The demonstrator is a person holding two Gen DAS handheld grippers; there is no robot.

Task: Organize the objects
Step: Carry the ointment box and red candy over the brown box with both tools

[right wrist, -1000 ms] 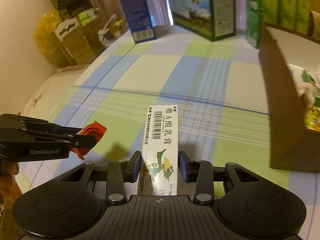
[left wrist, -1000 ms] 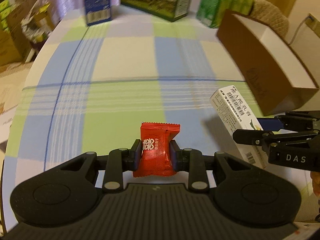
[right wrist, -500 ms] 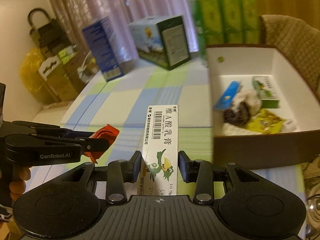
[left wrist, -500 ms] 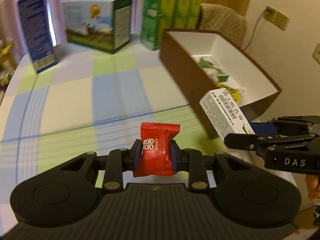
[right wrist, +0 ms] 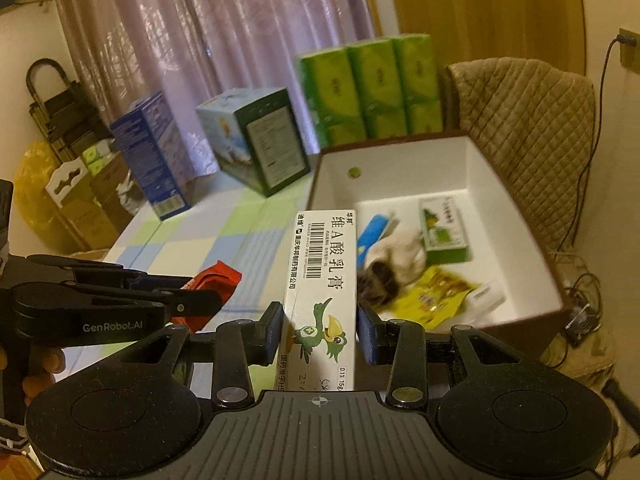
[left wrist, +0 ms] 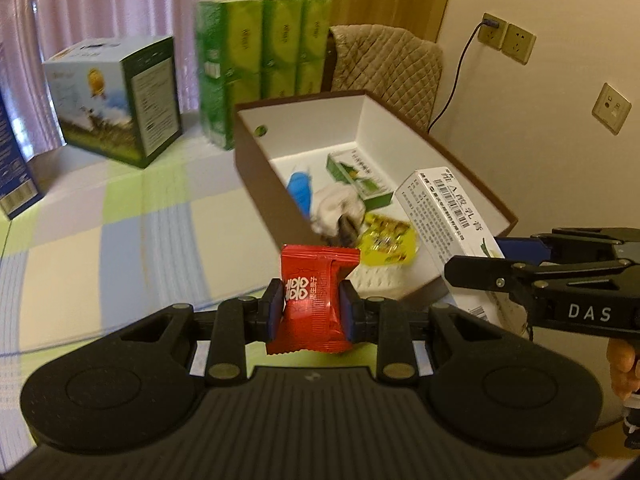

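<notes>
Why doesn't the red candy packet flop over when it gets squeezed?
The red candy packet probably has something firm inside: it stands upright between the pads of the left hand-held gripper without folding. Its crinkly foil looks shiny, so it may be a bit slippery. It looks light too, since a pinch at its middle holds it up.

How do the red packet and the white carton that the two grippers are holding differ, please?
The red packet is a small, soft, crinkled wrapper; the white carton is a long, rigid box. The packet sits in the left gripper, the carton in the right gripper. Both are held near the brown box.
</notes>
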